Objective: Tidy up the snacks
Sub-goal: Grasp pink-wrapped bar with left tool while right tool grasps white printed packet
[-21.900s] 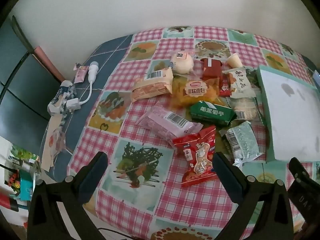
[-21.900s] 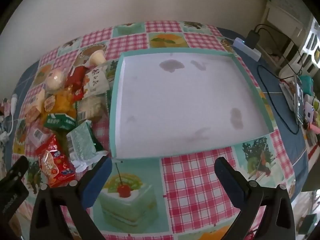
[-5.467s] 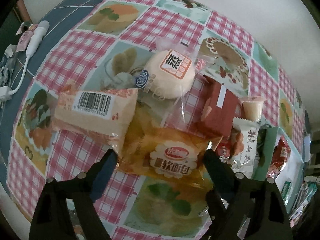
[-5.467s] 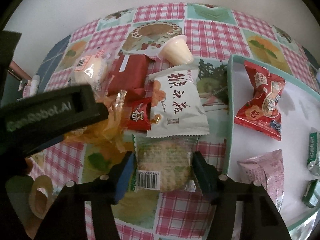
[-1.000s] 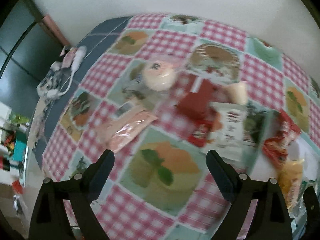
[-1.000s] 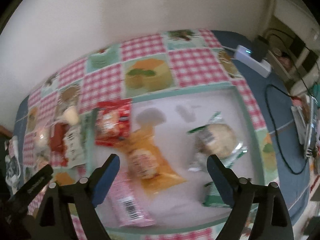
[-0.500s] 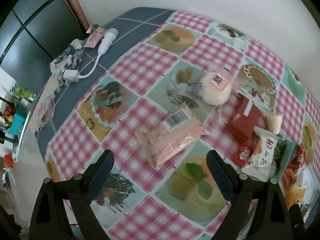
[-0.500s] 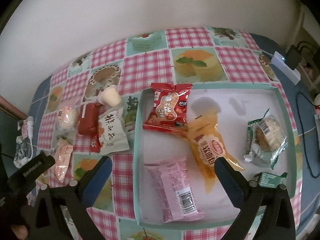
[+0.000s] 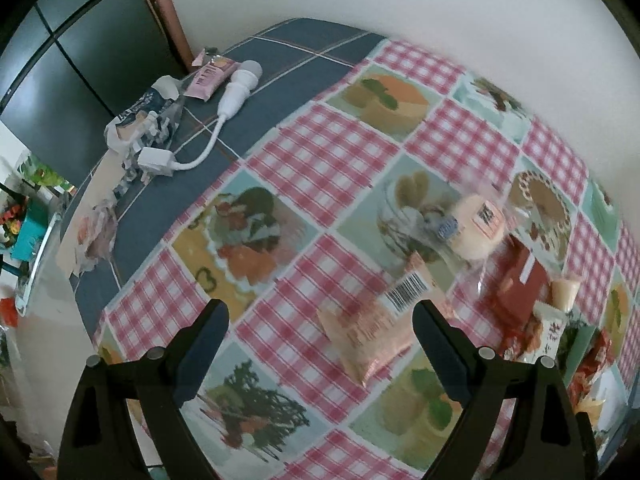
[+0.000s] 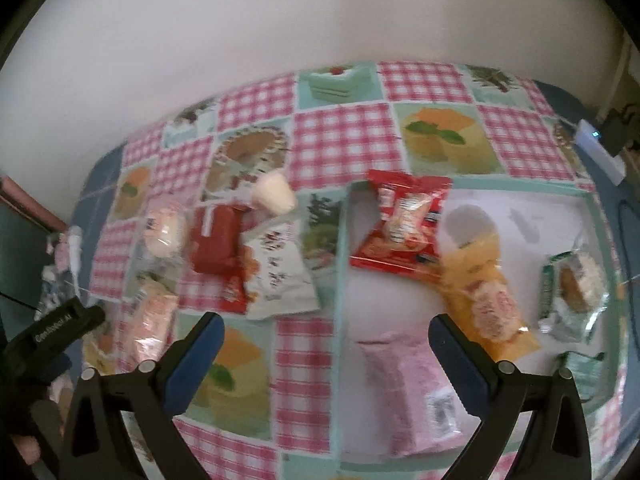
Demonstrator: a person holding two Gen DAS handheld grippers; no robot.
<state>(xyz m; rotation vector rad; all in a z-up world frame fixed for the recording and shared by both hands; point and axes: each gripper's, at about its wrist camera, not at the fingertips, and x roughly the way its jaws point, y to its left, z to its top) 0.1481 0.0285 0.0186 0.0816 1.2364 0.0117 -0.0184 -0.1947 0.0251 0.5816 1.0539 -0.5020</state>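
My left gripper (image 9: pixel 320 320) is open and empty above the tablecloth, just left of a peach snack packet with a barcode (image 9: pixel 376 328). Beyond it lie a round bun (image 9: pixel 478 232), a dark red pack (image 9: pixel 516 292) and a jelly cup (image 9: pixel 566 292). My right gripper (image 10: pixel 326 334) is open and empty over the left rim of the teal tray (image 10: pixel 343 240). In the tray lie a red bag (image 10: pixel 404 220), a yellow bread pack (image 10: pixel 488 300), a pink pack (image 10: pixel 412 384) and a green-wrapped biscuit (image 10: pixel 576 280). A white pouch (image 10: pixel 280 272) lies left of the tray.
A white cable and adapter (image 9: pixel 224 120), a pink sachet (image 9: pixel 208 76) and crumpled wrappers (image 9: pixel 144 120) lie on the blue cloth at far left, near the table edge. A white power strip (image 10: pixel 600 148) sits at far right. A wall runs behind the table.
My left gripper has swung left and lower, toward the peach packet. My right gripper has moved left and lower, from over the tray's middle to its left rim. Both stay open.
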